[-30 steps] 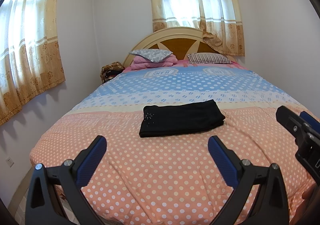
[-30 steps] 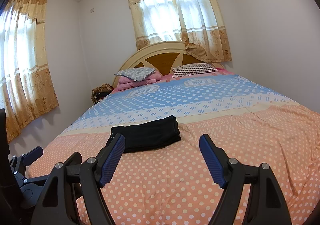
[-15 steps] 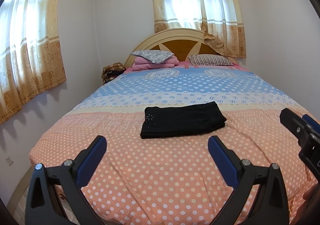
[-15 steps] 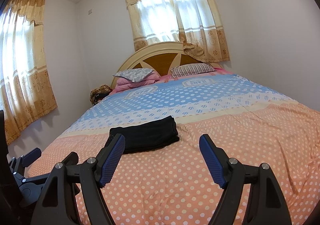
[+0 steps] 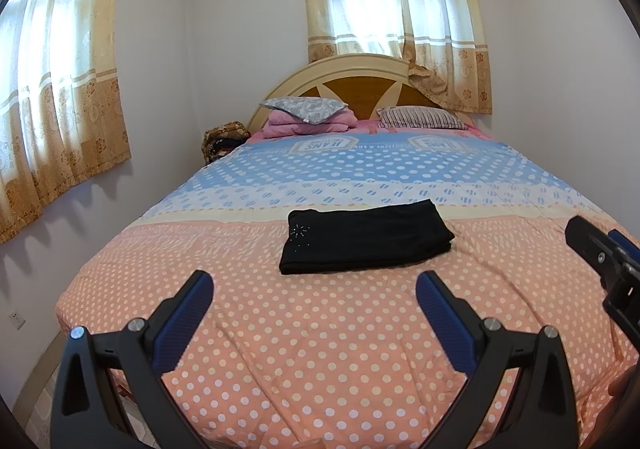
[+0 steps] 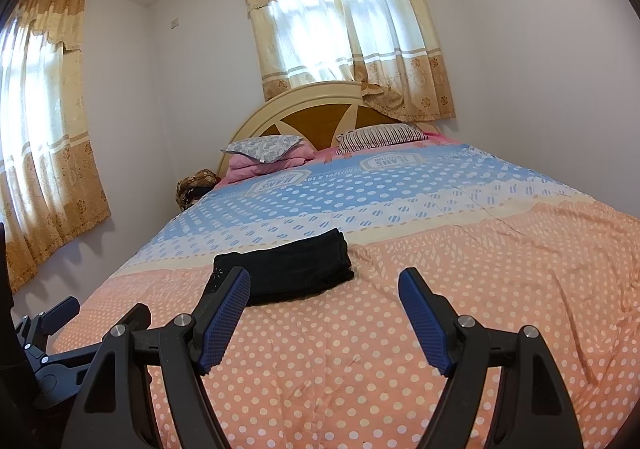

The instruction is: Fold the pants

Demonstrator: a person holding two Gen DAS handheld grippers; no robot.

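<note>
The black pants (image 5: 366,239) lie folded in a flat rectangle on the bed's polka-dot cover (image 5: 320,349); a small sparkly motif shows on their left end. They also show in the right wrist view (image 6: 286,271). My left gripper (image 5: 314,291) is open and empty, held above the bed short of the pants. My right gripper (image 6: 324,291) is open and empty, also short of the pants and to their right. The right gripper shows at the right edge of the left wrist view (image 5: 604,261).
Pillows and a pink folded blanket (image 5: 310,117) lie by the headboard (image 5: 352,85). Curtained windows are behind and to the left. A patterned bag (image 5: 222,139) sits by the bed's far left corner. The wall runs along the bed's right side.
Both grippers have drawn back and risen slightly from the bed; the pants lie still and appear a little lower in the views.
</note>
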